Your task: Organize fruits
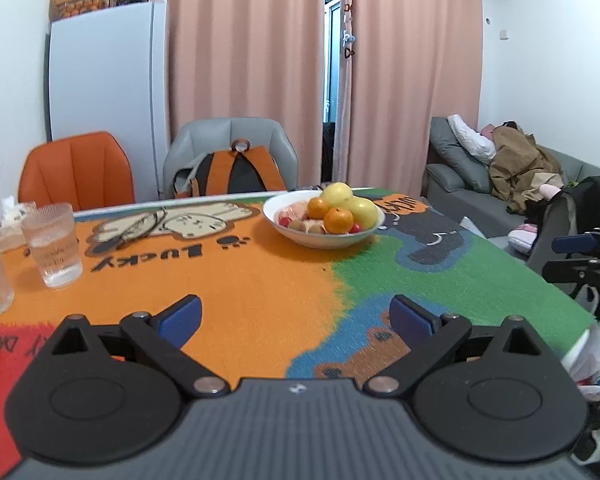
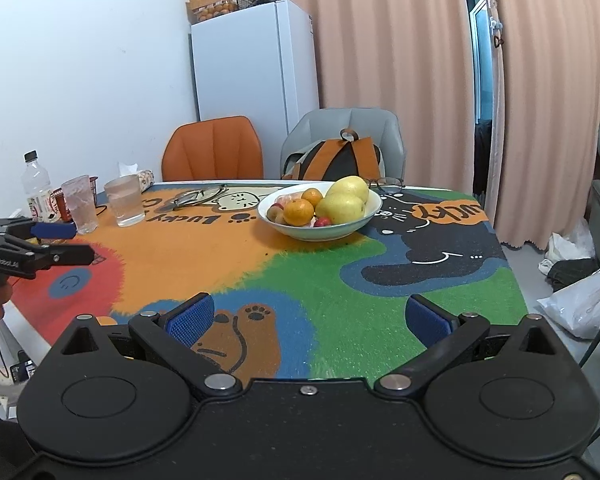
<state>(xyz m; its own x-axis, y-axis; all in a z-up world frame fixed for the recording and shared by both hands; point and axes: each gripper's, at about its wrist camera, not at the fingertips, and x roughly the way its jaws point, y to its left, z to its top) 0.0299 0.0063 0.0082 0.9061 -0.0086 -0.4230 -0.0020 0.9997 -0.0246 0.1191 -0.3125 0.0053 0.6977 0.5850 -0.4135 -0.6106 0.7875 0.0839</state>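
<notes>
Fruit piled in white ceramic bowl (image 2: 300, 232) at far table edge. Left gripper (image 1: 296, 320), right gripper (image 2: 310, 316) hover level, jaws wide apart, empty; colourful mat (image 2: 300, 280) btwn clear.

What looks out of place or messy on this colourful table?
Nothing is spilled or tipped. The white bowl holds the fruit piled high, yellow pears on top. Thin-framed glasses lie loose on the cartoon tablecloth near two upright ribbed clear cups.
</notes>
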